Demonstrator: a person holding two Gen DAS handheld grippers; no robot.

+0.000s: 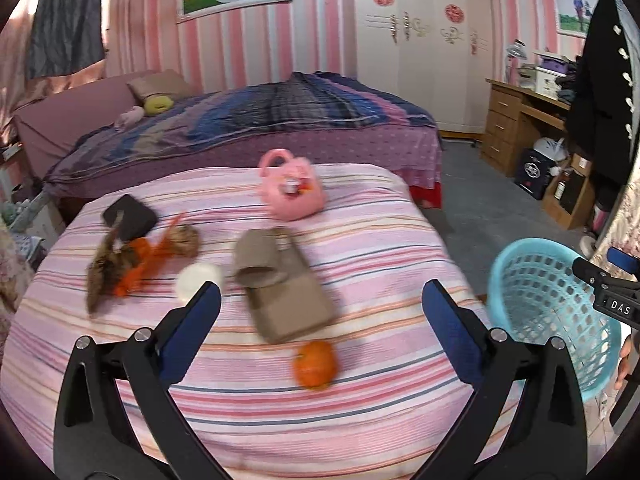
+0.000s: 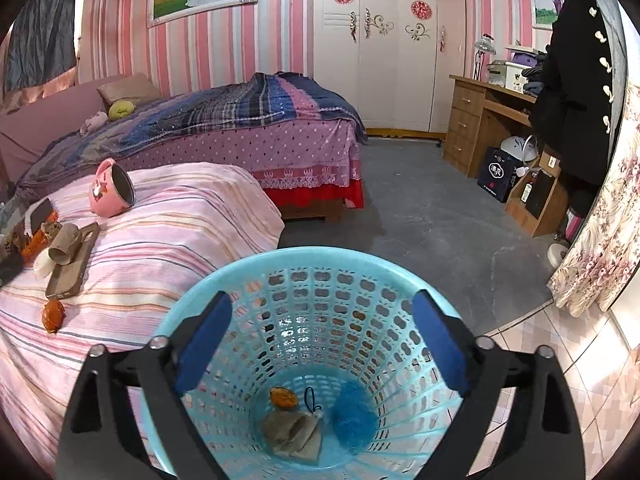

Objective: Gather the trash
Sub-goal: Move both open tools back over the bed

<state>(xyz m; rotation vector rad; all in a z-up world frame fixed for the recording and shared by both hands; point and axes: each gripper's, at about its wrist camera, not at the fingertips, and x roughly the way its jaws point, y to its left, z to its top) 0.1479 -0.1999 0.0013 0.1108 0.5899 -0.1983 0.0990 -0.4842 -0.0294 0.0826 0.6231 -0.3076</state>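
Note:
On the pink striped cover lie an orange peel, a cardboard tube on a tan phone case, a white wad and brown and orange scraps. My left gripper is open and empty above the case and the peel. My right gripper is open and empty over the mouth of the blue basket, which holds a peel piece, a tan pouch and a blue ball. The basket also shows at the right of the left wrist view.
A pink mug lies on its side at the far end of the cover, with a dark wallet to its left. A bed stands behind. A wooden desk, boxes and grey floor are at right.

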